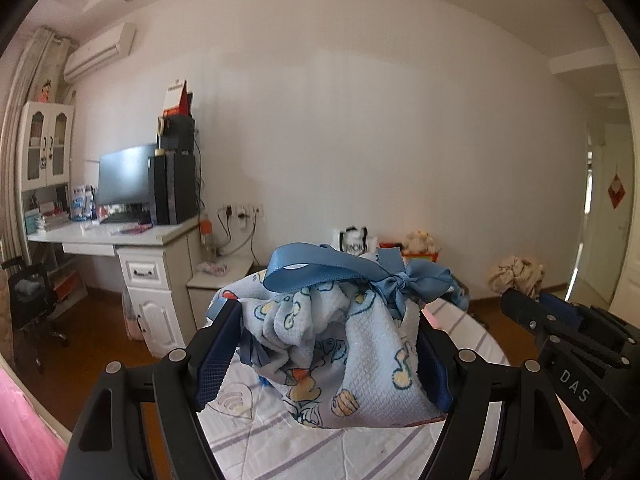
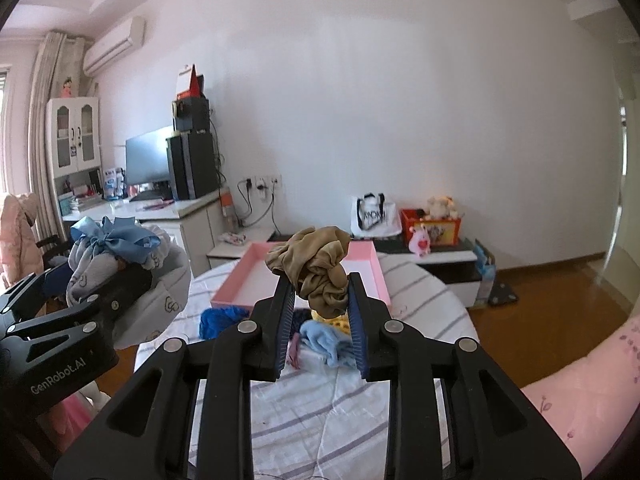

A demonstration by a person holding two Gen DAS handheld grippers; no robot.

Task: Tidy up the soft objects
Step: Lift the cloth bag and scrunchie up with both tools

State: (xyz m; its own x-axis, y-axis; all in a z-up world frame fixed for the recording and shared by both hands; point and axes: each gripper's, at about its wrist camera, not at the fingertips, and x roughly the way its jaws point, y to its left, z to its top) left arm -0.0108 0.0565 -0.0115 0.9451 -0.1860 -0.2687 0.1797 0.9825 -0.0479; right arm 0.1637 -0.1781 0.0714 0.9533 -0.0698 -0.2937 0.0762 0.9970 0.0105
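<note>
Tan scrunchie [image 2: 322, 276] pinched between right jaws

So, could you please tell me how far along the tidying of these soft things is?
Nothing looks done: the pink tray appears empty. In hand: the left tool grips a blue printed cloth bundle, the right tool a tan scrunchie. Left: both of those, plus the blue knit piece and light blue cloth on the table.

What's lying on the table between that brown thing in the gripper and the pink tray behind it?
Nothing: the right wrist view shows the brown scrunchie lifted directly before the pink tray.
</note>
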